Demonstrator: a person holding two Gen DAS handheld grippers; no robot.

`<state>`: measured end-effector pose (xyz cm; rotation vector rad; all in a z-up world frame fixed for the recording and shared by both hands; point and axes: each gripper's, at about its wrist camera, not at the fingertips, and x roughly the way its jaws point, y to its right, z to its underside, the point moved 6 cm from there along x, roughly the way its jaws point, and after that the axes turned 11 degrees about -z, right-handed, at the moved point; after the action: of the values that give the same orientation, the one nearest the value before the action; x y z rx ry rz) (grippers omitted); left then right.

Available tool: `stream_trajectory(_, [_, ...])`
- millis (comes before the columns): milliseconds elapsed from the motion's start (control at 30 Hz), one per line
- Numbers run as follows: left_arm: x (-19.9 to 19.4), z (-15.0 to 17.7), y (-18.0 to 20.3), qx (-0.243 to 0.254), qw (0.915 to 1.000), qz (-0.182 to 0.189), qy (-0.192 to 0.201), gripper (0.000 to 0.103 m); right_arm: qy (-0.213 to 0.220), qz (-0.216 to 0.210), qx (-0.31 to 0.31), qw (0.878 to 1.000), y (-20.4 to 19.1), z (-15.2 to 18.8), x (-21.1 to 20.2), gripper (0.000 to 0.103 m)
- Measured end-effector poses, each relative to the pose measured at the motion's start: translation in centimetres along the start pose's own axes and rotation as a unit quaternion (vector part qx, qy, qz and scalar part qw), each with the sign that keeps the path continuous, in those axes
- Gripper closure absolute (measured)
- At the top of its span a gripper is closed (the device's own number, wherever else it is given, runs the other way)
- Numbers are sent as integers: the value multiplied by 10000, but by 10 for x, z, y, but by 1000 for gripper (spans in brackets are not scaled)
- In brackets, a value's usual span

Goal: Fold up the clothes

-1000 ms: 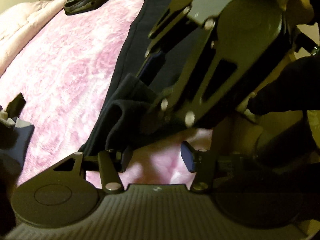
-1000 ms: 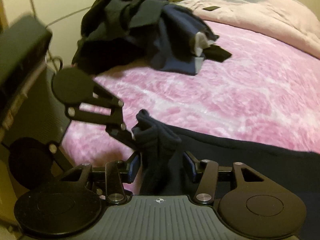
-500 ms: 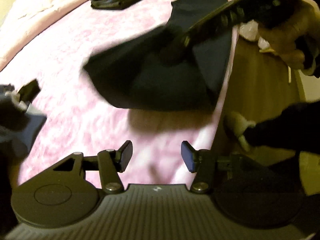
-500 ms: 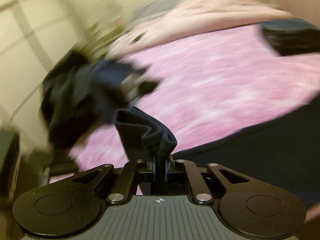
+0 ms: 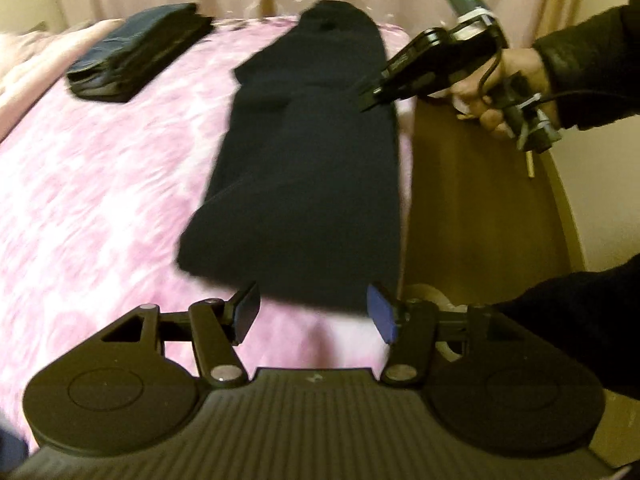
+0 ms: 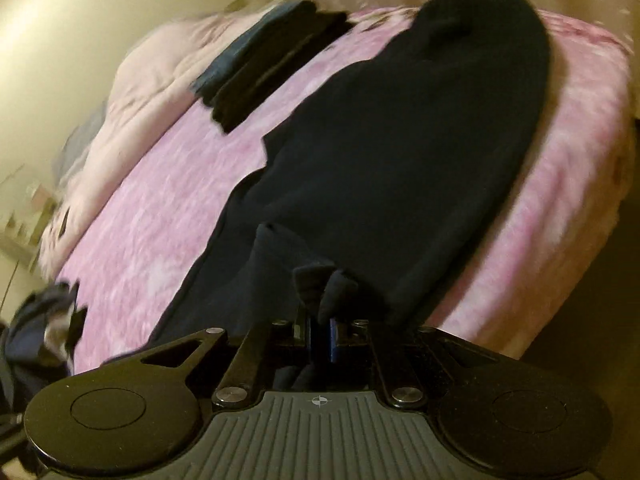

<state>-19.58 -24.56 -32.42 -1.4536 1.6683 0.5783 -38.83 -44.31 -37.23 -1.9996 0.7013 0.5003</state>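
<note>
Fingers of the right gripper [image 6: 320, 338] are clamped on soft dark navy knit garment [image 5: 316, 168] at six o'clock, while the left gripper [image 5: 314, 314] is held wide apart, empty.

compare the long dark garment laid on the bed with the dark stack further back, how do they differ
The long dark garment is spread out lengthwise near the edge of the pink blanket; the folded stack is compact and layered. The right gripper pinches the garment's near end; nothing touches the stack. The open left gripper holds neither. Both are dark and lie on the blanket.
</note>
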Motion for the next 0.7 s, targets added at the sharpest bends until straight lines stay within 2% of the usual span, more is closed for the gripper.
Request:
stream_trajectory(100, [12,-19,12,56,9999,106,-83,48,3,45,16,10000,4,-6,-6,96])
stream_trajectory(333, [38,-48,12,167,9993,228,-232,48,11,150,54,9999,14,-20,-22,94])
stream_trajectory(400, [44,-58,7,178,9993,209,-247,48,13,180,65,9998,17,-24,-26,87])
stream_trajectory(433, [47,-62,4,161,9993,188,-263,48,14,195,71,9998,18,-26,-28,69])
stream_trajectory(467, [53,-67,-1,127,9993,136,-317,48,15,210,76,9997,20,-28,-30,63])
stream_trajectory(567, [73,-81,-15,3,9985,-41,-550,48,140,205,-75,9997,15,-39,-42,64])
stream_trajectory(633, [85,-86,-23,-72,9972,-191,-724,48,58,-240,-527,9983,-7,-46,-43,64])
stream_trajectory(700, [95,-86,-27,-200,9956,-246,-886,48,-307,-709,-978,9922,-26,-42,-31,64])
